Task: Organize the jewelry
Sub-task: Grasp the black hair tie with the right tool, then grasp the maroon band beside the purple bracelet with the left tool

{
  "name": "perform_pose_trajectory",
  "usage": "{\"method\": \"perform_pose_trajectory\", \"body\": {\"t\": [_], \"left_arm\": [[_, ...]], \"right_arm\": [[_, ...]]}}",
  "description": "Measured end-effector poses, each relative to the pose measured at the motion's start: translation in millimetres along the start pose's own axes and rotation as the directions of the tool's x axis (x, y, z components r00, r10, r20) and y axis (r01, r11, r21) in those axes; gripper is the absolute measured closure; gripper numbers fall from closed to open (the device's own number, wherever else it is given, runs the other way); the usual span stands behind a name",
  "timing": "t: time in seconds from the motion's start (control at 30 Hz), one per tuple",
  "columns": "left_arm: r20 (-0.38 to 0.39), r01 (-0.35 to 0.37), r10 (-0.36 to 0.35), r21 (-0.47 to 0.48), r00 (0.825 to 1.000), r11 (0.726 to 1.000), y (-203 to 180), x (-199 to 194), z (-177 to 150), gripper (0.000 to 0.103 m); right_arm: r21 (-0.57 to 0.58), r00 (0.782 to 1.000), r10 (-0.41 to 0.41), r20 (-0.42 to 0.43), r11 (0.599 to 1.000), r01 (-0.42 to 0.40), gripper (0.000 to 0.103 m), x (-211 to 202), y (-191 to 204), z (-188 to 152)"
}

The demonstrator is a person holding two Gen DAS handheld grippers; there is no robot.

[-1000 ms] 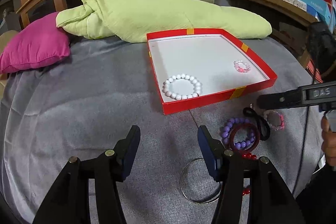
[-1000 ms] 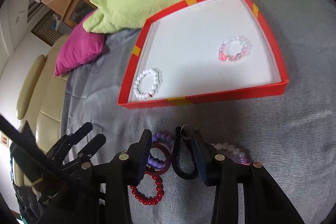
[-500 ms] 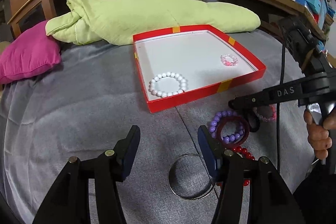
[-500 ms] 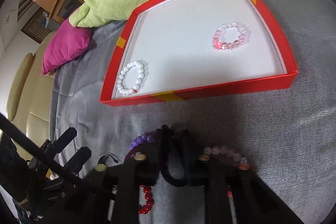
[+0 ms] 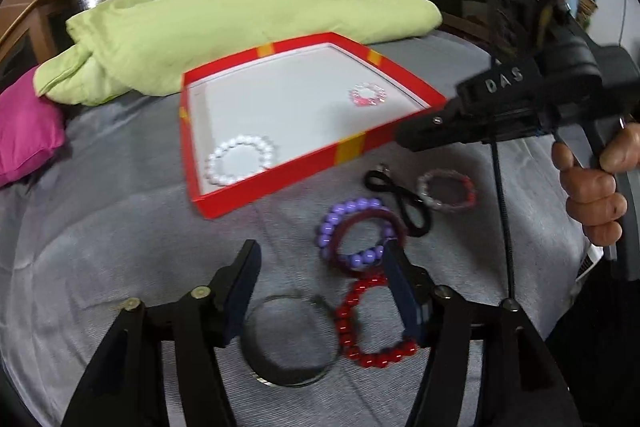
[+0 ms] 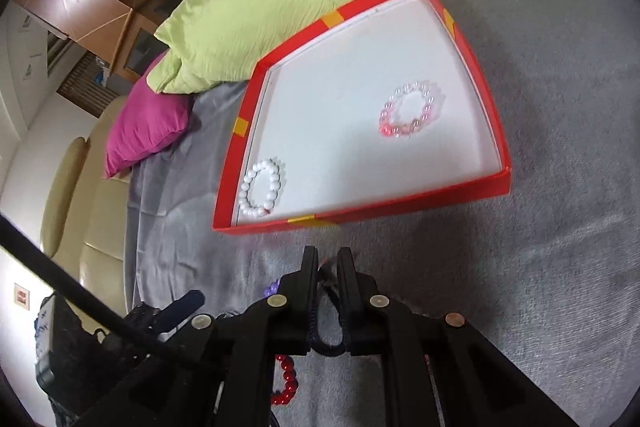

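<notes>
box: red box (image 5: 276, 183) on grey cloth (image 5: 120, 227), open, well short of full.
done: 2 pcs in. White bead bracelet (image 5: 240, 163) at the near corner, pink clear bracelet (image 5: 367, 95) twd the far side.
left: 6 pcs out on the cloth just in front of the box: metal bangle (image 5: 288, 382), red bead bracelet (image 5: 342, 323), purple bead bracelet (image 5: 330, 223) w/ dark red bangle (image 5: 372, 213) lying over it, black cord (image 5: 400, 197), pink-white bracelet (image 5: 425, 189). I'd call it approx a quarter done.
L grip: left gripper (image 5: 320, 251) spread, jaws just been opening, nothing pinched; metal bangle + red beads lie below, between the fingers.
R grip: right gripper (image 6: 327, 255) pressed together just above the black cord. Cord shows in the slit, but I can't tell if it's actually pinched.
vs 1 s ago: R jaws were spread round the cord, now closed. My L view has slid over twd the loose pile. Box contents same, nothing added.
</notes>
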State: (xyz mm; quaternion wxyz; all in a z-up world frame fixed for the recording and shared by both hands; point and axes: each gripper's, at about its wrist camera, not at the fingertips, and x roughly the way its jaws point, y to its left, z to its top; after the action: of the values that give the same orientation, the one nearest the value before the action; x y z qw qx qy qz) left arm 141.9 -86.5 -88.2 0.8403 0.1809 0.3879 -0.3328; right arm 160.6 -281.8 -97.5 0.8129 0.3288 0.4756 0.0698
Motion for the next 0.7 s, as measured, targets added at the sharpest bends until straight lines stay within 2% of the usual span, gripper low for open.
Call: {"method": "perform_pose_trajectory", "body": {"t": [0.13, 0.3, 0.33, 0.37, 0.4, 0.53, 0.6, 0.63, 0.7], "left_arm": [[-0.040, -0.002, 0.002, 0.002, 0.999, 1.000, -3.3, 11.8, -0.6, 0.035], [-0.062, 0.044, -0.046, -0.039, 0.997, 0.998, 1.9, 18.0, -3.0, 0.035], [-0.079, 0.049, -0.053, -0.049, 0.995, 0.998, 3.4, 21.2, -4.1, 0.039], [-0.100, 0.054, -0.060, -0.062, 0.993, 0.997, 5.5, 25.3, -5.0, 0.050], [-0.113, 0.070, -0.079, -0.080, 0.990, 0.994, 8.0, 28.4, -5.6, 0.055], [-0.097, 0.120, -0.133, -0.130, 0.986, 0.984, 16.9, 25.9, -4.2, 0.081], [-0.098, 0.123, -0.137, -0.136, 0.986, 0.983, 18.6, 26.2, -5.0, 0.085], [-0.100, 0.123, -0.136, -0.131, 0.986, 0.984, 18.3, 26.5, -5.5, 0.091], [-0.098, 0.119, -0.131, -0.118, 0.987, 0.986, 17.7, 26.1, -6.4, 0.092]], "right_arm": [[0.016, 1.000, -0.004, 0.015, 1.000, 0.003, 0.092, -2.9, -1.9, 1.1], [0.016, 1.000, -0.013, 0.019, 1.000, 0.013, 0.092, -3.9, -2.9, 0.8], [0.016, 1.000, -0.015, 0.013, 1.000, 0.014, 0.092, -2.6, -2.6, 0.5], [0.016, 1.000, -0.014, 0.008, 1.000, 0.014, 0.092, -1.9, -2.7, 0.2], [0.014, 1.000, -0.013, 0.004, 1.000, 0.013, 0.092, -0.8, -1.9, -0.2], [0.007, 1.000, -0.014, -0.023, 1.000, 0.014, 0.091, 6.7, 3.0, -1.6], [0.012, 0.999, -0.017, -0.041, 1.000, 0.018, 0.090, 11.7, 4.6, -2.6], [0.015, 0.998, -0.020, -0.053, 1.000, 0.021, 0.087, 15.8, 6.4, -3.3], [0.013, 0.997, -0.029, -0.068, 0.999, 0.030, 0.078, 21.6, 9.5, -5.0]]}}
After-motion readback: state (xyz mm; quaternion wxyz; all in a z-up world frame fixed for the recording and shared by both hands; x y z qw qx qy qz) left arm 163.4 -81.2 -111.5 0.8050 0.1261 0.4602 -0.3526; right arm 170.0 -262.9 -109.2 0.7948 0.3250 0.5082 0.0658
